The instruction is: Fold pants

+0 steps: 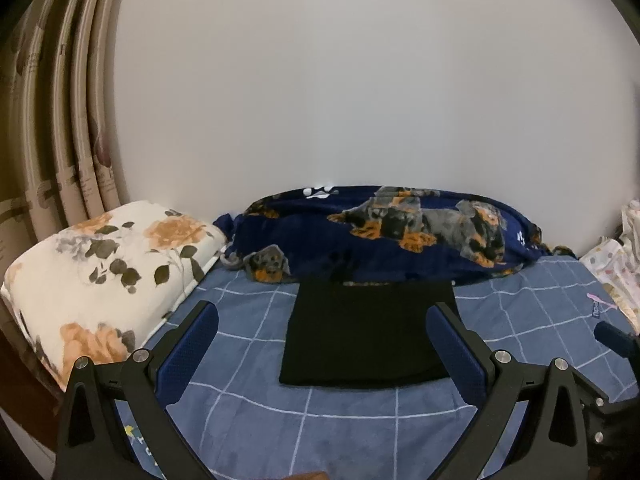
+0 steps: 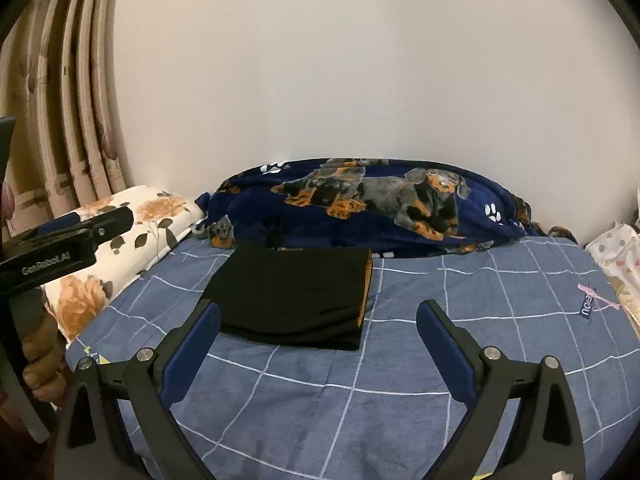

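The left gripper (image 1: 322, 322), black-framed with blue-padded fingers, hung above the bed with its jaws spread wide and nothing between them; the right gripper (image 2: 319, 320), built the same way, likewise stood wide apart and empty. Ahead of the left gripper, at twelve o'clock, lay the black pants (image 1: 370, 342) folded into a compact rectangle, flat on the blue bedsheet with a white grid pattern (image 1: 256, 432); from the right wrist view the same pants (image 2: 294, 294) sat toward eleven o'clock, touching neither gripper (an orange lining showed along their right edge). In the right view the left gripper's body (image 2: 60, 250) reached in at nine o'clock, with the person's hand (image 2: 42, 364) wrapped around its handle below. Beyond the pants, at twelve o'clock against the white wall (image 1: 360, 80), a navy fleece blanket printed with dachshunds (image 1: 400, 232) lay bunched. A white pillow with orange flowers (image 1: 104, 272) rested at ten o'clock, beside the beige patterned curtains (image 1: 64, 120).
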The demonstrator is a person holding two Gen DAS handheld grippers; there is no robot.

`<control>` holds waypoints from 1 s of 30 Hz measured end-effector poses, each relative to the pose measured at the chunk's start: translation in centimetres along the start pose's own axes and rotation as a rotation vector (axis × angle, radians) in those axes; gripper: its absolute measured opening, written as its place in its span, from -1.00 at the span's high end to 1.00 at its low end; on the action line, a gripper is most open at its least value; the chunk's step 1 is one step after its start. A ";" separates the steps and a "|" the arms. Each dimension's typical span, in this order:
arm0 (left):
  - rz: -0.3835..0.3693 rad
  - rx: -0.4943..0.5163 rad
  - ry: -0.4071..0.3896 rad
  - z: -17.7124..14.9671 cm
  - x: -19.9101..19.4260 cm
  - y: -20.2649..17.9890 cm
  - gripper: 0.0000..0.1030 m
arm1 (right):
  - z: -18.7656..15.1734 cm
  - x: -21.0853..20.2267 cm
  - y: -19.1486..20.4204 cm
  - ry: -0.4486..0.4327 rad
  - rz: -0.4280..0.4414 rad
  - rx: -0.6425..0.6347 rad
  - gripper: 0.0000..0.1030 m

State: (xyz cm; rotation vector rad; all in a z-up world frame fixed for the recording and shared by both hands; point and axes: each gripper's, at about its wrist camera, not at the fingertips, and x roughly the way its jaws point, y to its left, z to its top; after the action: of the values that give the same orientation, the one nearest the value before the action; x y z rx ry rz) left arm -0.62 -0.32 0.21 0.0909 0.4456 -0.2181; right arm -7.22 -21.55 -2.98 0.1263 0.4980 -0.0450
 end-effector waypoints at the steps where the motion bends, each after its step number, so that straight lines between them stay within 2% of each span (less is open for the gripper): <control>1: -0.005 -0.003 0.002 0.0 0.0 0.0 -1.00 | 0.0 -0.1 0.1 -0.001 0.002 -0.001 -0.90; 30: -0.014 0.002 0.053 -1.3 1.5 -0.2 -0.99 | -0.1 0.0 0.9 0.009 0.004 -0.013 -0.90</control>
State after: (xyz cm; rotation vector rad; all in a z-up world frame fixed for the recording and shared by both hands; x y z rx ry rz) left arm 0.11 -0.63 -1.57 0.0957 0.4990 -0.2304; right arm -7.26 -20.66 -2.99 0.1150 0.5065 -0.0378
